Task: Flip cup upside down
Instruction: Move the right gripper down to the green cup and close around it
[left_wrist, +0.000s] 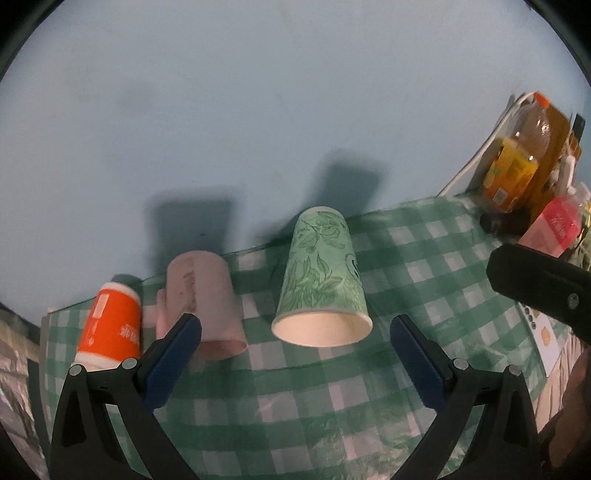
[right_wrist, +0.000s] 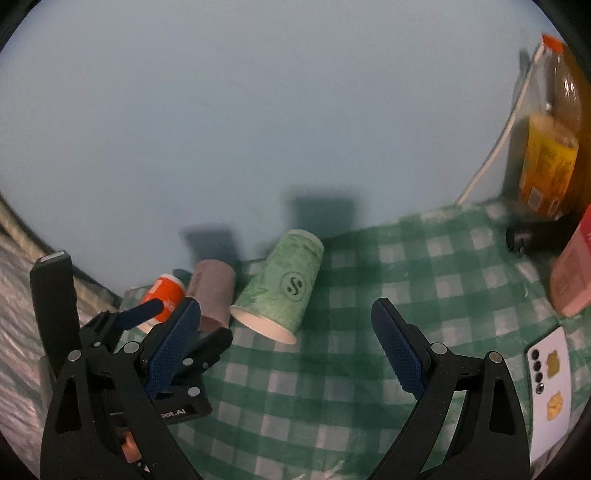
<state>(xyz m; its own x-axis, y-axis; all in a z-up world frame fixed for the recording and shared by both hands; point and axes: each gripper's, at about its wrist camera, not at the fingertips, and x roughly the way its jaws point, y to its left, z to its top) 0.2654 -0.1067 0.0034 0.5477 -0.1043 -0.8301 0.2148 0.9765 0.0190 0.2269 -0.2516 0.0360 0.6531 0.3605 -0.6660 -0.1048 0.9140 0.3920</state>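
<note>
A green leaf-patterned paper cup (left_wrist: 320, 280) stands mouth down on the checked tablecloth (left_wrist: 295, 406), its rim toward me. It also shows in the right wrist view (right_wrist: 282, 286), left of centre. My left gripper (left_wrist: 295, 332) is open and empty, its jaws spread just in front of the cup, not touching it. My right gripper (right_wrist: 286, 321) is open and empty, to the cup's right and in front. The left gripper's body (right_wrist: 147, 332) shows at the lower left of the right wrist view.
A pink mug (left_wrist: 203, 299) and an orange cup (left_wrist: 110, 325) stand mouth down left of the green cup. A juice bottle (left_wrist: 517, 162) and a pink carton (left_wrist: 550, 229) stand at the back right. A phone (right_wrist: 550, 387) lies at the right edge. A pale wall is behind.
</note>
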